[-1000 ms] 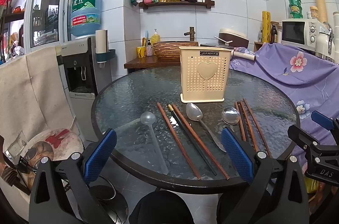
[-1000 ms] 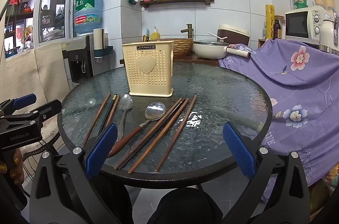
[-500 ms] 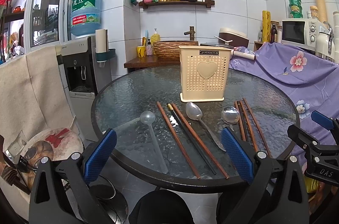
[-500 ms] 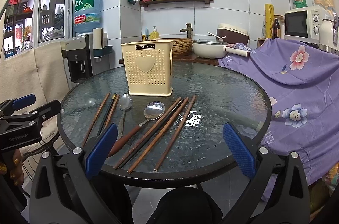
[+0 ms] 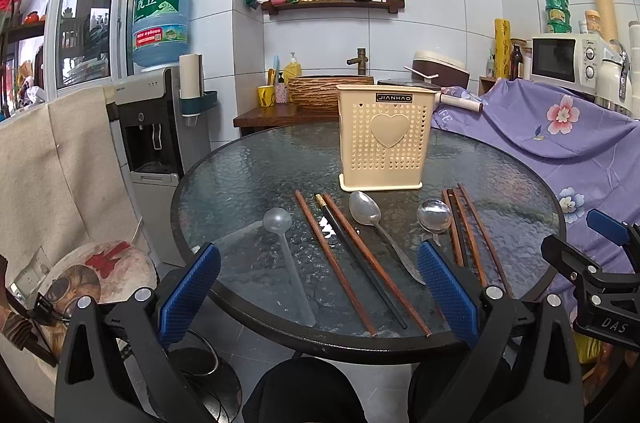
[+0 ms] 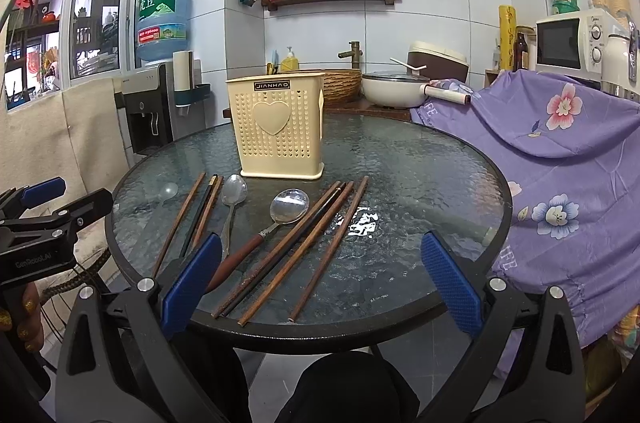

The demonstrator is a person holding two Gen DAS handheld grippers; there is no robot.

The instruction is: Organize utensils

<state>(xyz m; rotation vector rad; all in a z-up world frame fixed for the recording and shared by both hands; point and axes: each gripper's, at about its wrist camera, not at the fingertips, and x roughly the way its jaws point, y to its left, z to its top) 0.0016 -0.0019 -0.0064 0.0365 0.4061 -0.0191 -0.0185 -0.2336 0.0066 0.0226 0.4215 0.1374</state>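
- A tiled kitchen corner is surrounding a round glass table (image 5: 240, 183), and both grippers are hovering at its near edge.
- The left gripper (image 5: 318, 293) is gaping wide and holding nothing; directly ahead, between its pads, are lying a clear plastic spoon (image 5: 286, 251), three chopsticks (image 5: 352, 259) and a steel spoon (image 5: 374, 223).
- The right gripper (image 6: 320, 281) is likewise spreading empty over a wooden-handled spoon (image 6: 276, 219) and four more chopsticks (image 6: 304, 243).
- Farther ahead, past the utensil tips, a cream perforated utensil holder (image 6: 278, 127) is standing upright, probably waiting to receive everything.
- The utensils are lying roughly parallel with handles toward the grippers, likely easing pickup.
- The right view is showing the wooden spoon handle, which the left view is hiding behind a pad; the left view is showing the clear spoon's full length.
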